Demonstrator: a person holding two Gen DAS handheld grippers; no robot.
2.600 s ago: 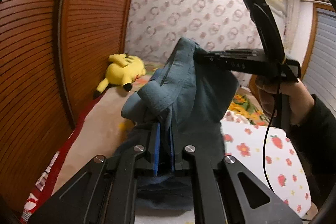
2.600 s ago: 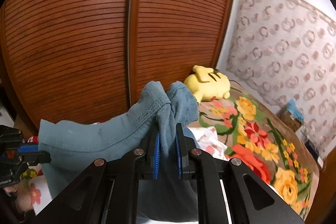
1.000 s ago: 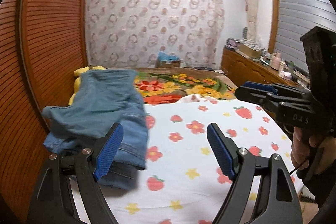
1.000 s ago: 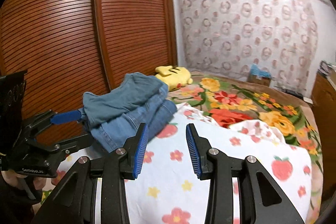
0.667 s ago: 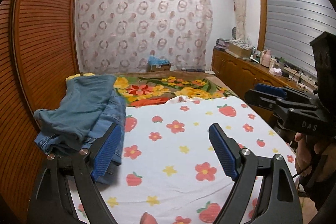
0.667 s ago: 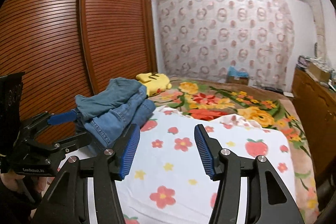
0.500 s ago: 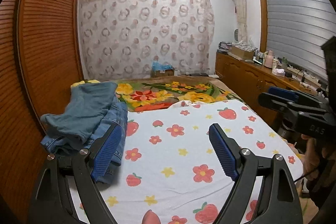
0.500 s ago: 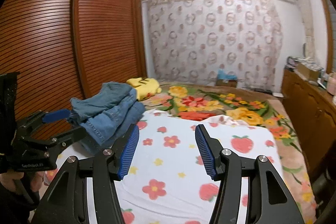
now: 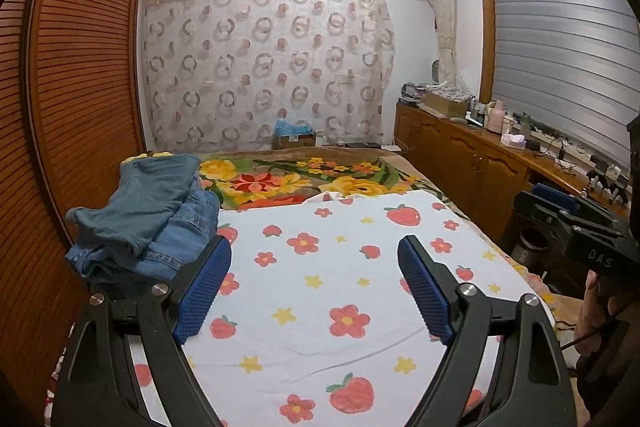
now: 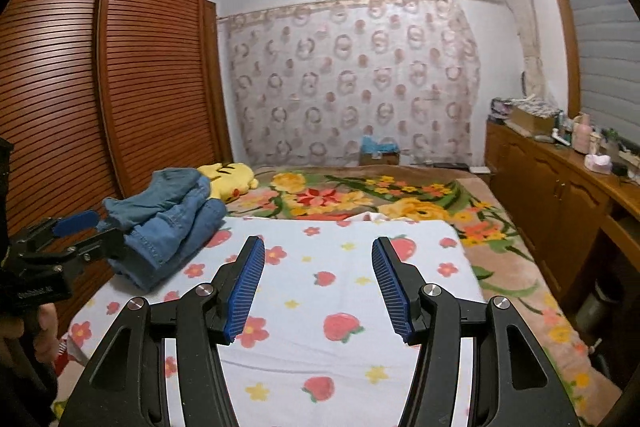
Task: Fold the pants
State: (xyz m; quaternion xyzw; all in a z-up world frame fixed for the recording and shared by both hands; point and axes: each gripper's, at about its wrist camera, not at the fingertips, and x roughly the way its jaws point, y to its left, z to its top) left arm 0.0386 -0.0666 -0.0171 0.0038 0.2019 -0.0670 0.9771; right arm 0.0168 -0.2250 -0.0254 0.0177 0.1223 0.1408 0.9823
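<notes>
The pants lie as a folded pile of blue denim [image 9: 148,215] at the left side of the bed, against the wardrobe, and they show in the right wrist view too [image 10: 168,219]. My left gripper [image 9: 314,247] hovers open over the strawberry sheet [image 9: 320,287], to the right of the pile, with nothing between its blue pads. My right gripper [image 10: 318,245] is also open and empty, held above the sheet's middle. Each gripper appears at the edge of the other's view: the right gripper [image 9: 568,223] and the left gripper [image 10: 76,223].
A yellow plush toy [image 10: 230,177] lies just behind the pile. Slatted wooden wardrobe doors [image 9: 80,87] bound the left. A floral blanket [image 9: 280,183] covers the far half of the bed. A wooden sideboard [image 9: 472,163] with small items runs along the right, and a cardboard box [image 9: 294,137] stands by the curtain.
Both grippers, earlier shut on the pants, have let go and pulled back from the bed. The pants now rest on the pile at the left. The right jaws have widened.
</notes>
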